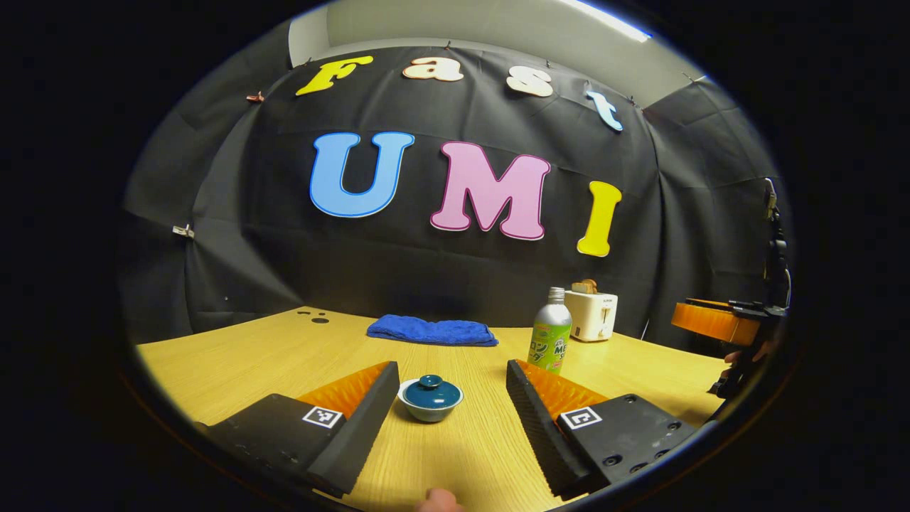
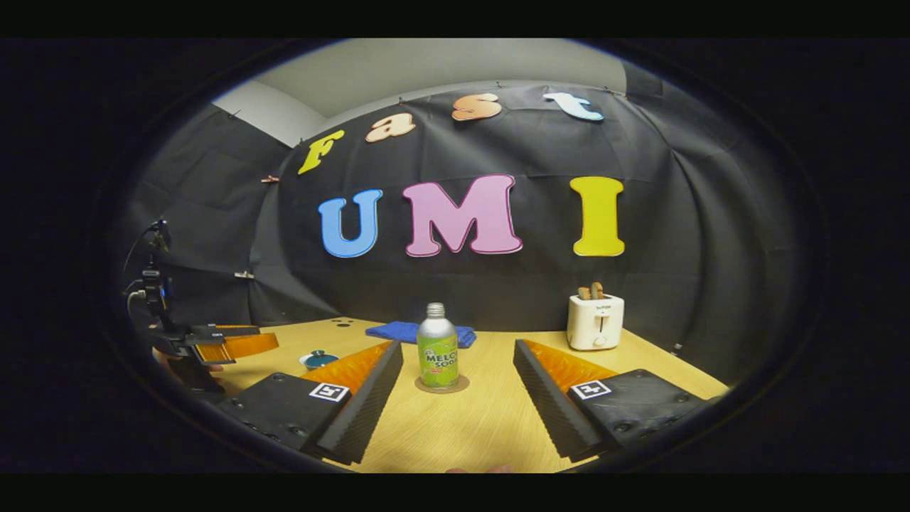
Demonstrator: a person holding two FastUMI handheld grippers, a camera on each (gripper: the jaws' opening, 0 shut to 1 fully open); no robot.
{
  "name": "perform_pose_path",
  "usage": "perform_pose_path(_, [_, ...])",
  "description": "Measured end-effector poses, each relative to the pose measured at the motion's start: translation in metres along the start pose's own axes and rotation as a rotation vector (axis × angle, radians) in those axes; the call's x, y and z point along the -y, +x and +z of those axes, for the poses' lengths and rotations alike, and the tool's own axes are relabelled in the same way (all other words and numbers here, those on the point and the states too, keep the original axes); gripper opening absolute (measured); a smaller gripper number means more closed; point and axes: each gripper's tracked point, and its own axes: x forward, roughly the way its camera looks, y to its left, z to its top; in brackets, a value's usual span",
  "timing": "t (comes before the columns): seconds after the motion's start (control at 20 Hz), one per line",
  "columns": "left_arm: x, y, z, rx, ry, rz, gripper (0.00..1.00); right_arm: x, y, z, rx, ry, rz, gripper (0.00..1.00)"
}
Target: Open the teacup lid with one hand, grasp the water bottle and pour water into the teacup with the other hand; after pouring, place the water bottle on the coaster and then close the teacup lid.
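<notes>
On the pale wooden table, both the left gripper and right gripper are held spread, empty. The green-labelled metal water bottle is stood upright on a round brown coaster; the lidded dark-teal ceramic teacup is set between the left fingers, untouched.

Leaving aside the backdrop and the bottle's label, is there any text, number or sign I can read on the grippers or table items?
Square black-and-white markers on the left gripper and right gripper: coded patterns, no letters.
White toaster: small dark mark on its front, too small to read.
Blue lidded teacup, blue folded towel, round brown coaster: none.
</notes>
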Motion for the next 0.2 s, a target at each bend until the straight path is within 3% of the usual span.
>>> perform_pose_path(0.2, [0.0003, 0.0008, -0.004, -0.01, -0.004, -0.005, 0.95, -0.0029, 0.0, 0.0017, 0.009, -0.006, 0.004, 0.97])
